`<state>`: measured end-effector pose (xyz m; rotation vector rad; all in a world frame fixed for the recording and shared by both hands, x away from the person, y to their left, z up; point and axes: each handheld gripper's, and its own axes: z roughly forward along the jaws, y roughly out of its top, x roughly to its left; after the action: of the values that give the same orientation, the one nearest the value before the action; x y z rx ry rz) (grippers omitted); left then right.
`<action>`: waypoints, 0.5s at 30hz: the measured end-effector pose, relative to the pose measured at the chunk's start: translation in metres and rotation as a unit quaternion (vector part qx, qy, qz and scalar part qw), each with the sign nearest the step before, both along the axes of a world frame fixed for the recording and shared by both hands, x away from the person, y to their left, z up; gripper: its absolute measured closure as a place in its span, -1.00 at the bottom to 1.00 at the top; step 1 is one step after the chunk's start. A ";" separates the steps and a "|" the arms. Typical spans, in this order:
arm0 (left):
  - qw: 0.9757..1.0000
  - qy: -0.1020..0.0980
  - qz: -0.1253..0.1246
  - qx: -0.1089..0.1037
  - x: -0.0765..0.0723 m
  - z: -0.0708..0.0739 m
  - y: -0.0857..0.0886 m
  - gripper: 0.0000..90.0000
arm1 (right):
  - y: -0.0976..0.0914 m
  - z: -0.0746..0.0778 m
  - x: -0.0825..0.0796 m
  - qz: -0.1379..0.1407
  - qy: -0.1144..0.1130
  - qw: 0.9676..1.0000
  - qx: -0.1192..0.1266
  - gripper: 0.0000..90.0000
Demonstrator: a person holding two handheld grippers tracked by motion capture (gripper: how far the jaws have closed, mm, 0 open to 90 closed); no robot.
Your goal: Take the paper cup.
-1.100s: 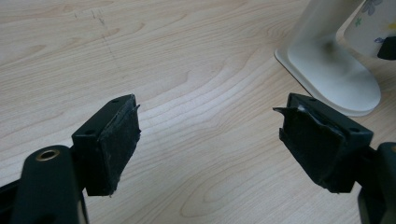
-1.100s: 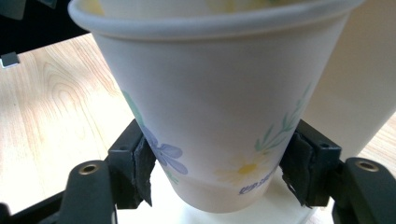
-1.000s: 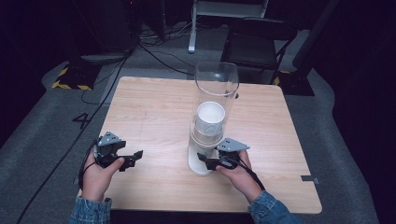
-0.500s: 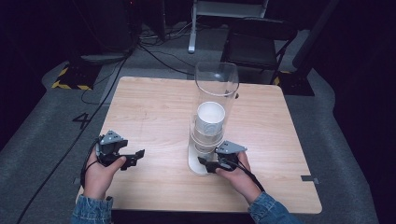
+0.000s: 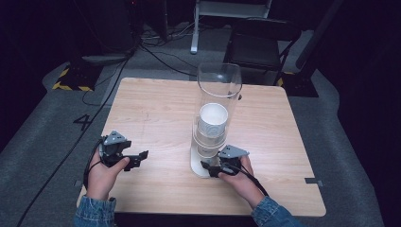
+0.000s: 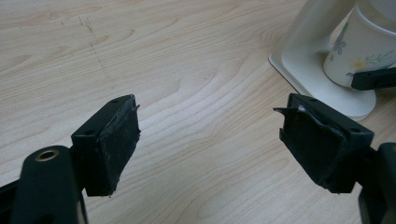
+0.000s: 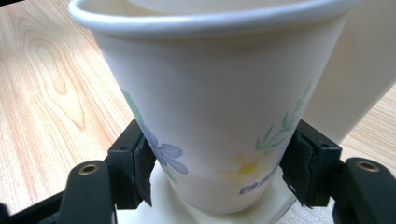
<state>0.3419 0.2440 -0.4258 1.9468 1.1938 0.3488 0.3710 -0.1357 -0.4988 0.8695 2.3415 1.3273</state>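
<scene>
A tall clear tube dispenser (image 5: 219, 90) stands on a white base (image 5: 197, 166) at the table's middle, with a stack of white paper cups (image 5: 212, 122) inside. My right gripper (image 5: 211, 169) is at the foot of the dispenser. In the right gripper view it (image 7: 219, 175) is shut on the lowest flower-printed paper cup (image 7: 215, 88), one pad pressing on each side of it just above the base (image 7: 156, 205). My left gripper (image 5: 140, 158) is held over the table's left front, its jaws open and empty (image 6: 210, 140). The cup (image 6: 359, 51) shows at the left gripper view's upper right.
The pale wooden table (image 5: 156, 113) has bare surface to the left of and behind the dispenser. On the dark floor beyond the far edge stand a black chair (image 5: 262, 42) and a white stand (image 5: 198, 28), with cables around them.
The right hand has edged slightly toward the table's near edge while keeping its grip on the cup. The left hand has stayed put.
</scene>
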 end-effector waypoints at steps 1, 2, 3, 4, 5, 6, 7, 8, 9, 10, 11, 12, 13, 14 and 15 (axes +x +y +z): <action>1.000 0.000 -0.001 0.000 0.001 0.000 0.000 -0.56 | -0.001 0.000 0.000 -0.002 0.000 1.000 -0.001 -0.24; 1.000 0.000 -0.001 0.000 0.001 0.000 0.000 -0.57 | -0.001 0.000 0.000 -0.002 0.000 1.000 -0.001 -0.24; 1.000 0.001 -0.001 -0.002 0.001 0.000 -0.001 -0.57 | -0.002 0.000 0.000 -0.003 0.000 1.000 -0.001 -0.24; 1.000 0.002 -0.001 0.000 0.002 0.000 -0.001 -0.56 | -0.003 0.000 0.000 -0.002 -0.001 1.000 -0.001 -0.24; 1.000 0.003 -0.004 0.002 0.003 -0.001 -0.002 -0.57 | -0.006 0.001 0.000 -0.005 -0.003 1.000 -0.003 -0.24; 1.000 0.003 -0.004 0.002 0.003 -0.001 -0.002 -0.57 | -0.006 0.001 0.000 -0.005 -0.003 1.000 -0.003 -0.24; 1.000 0.003 -0.004 0.002 0.003 0.000 -0.002 -0.57 | -0.007 0.001 0.000 -0.007 -0.003 1.000 -0.005 -0.24; 1.000 0.003 -0.005 0.001 0.004 0.000 -0.003 -0.57 | -0.009 0.001 -0.001 -0.008 -0.002 1.000 -0.008 -0.24; 1.000 0.003 -0.007 0.002 0.004 0.000 -0.004 -0.57 | -0.010 0.001 -0.001 -0.009 -0.003 1.000 -0.008 -0.24; 1.000 0.003 -0.009 0.003 0.005 0.000 -0.004 -0.57 | -0.012 0.001 -0.002 -0.011 -0.004 1.000 -0.010 -0.24; 1.000 0.002 -0.009 0.004 0.006 0.000 -0.004 -0.57 | -0.013 0.001 -0.002 -0.011 -0.005 1.000 -0.012 -0.24; 1.000 0.002 -0.011 0.004 0.007 0.001 -0.005 -0.57 | -0.015 0.001 -0.003 -0.012 -0.005 1.000 -0.013 -0.24; 1.000 0.002 -0.011 0.003 0.007 0.000 -0.006 -0.57 | -0.017 0.002 -0.003 -0.013 -0.007 1.000 -0.013 -0.24; 1.000 0.003 -0.012 0.004 0.008 0.000 -0.007 -0.57 | -0.019 0.003 -0.004 -0.016 -0.008 1.000 -0.013 -0.24; 1.000 0.002 -0.015 0.007 0.010 0.000 -0.007 -0.57 | -0.021 0.004 -0.005 -0.018 -0.009 1.000 -0.014 -0.24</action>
<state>0.3514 0.2371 -0.4255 1.9771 1.1670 0.3386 0.3665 -0.1571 -0.4952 0.8832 2.3146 1.2810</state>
